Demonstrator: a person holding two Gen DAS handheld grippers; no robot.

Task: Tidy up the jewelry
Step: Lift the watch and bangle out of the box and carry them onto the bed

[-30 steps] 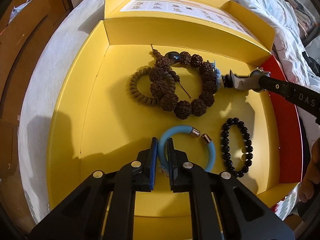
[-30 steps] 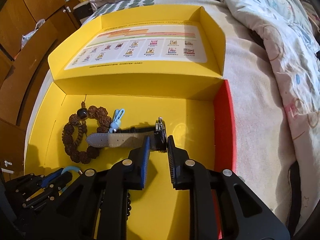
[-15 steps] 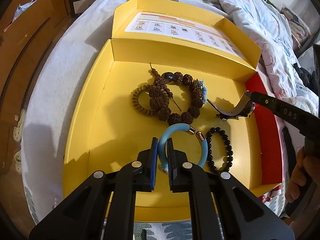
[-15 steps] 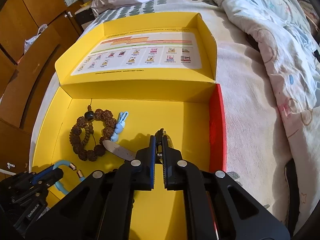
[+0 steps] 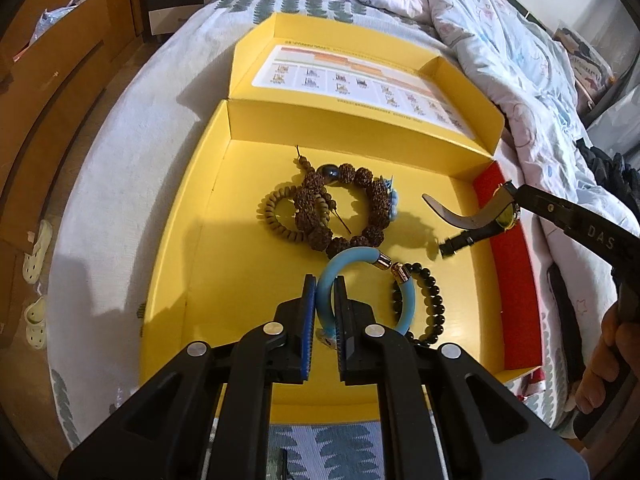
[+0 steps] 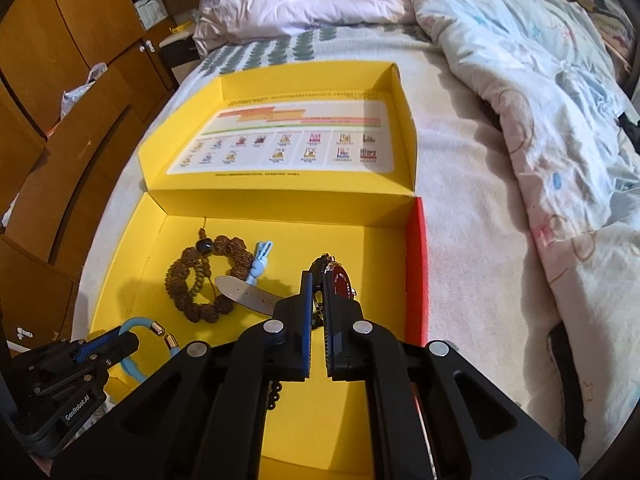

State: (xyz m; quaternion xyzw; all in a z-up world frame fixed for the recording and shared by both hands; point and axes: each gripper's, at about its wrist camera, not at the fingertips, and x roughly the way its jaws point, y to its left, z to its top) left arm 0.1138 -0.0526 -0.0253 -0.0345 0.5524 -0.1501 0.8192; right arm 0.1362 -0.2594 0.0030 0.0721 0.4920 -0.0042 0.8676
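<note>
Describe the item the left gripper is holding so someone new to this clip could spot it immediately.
Look in the open yellow box on the bed. At its near edge the left gripper pinches a smooth light-blue bangle. Unlike the beaded bracelets beside it, it is one plain tube with two metal end caps and a gap.

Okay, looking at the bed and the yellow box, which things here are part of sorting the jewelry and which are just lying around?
Part of the job: blue bangle in left gripper; watch in right gripper; brown bead bracelets; black bead bracelet; yellow box.

Lying about: quilt; slippers; plastic bag.
</note>
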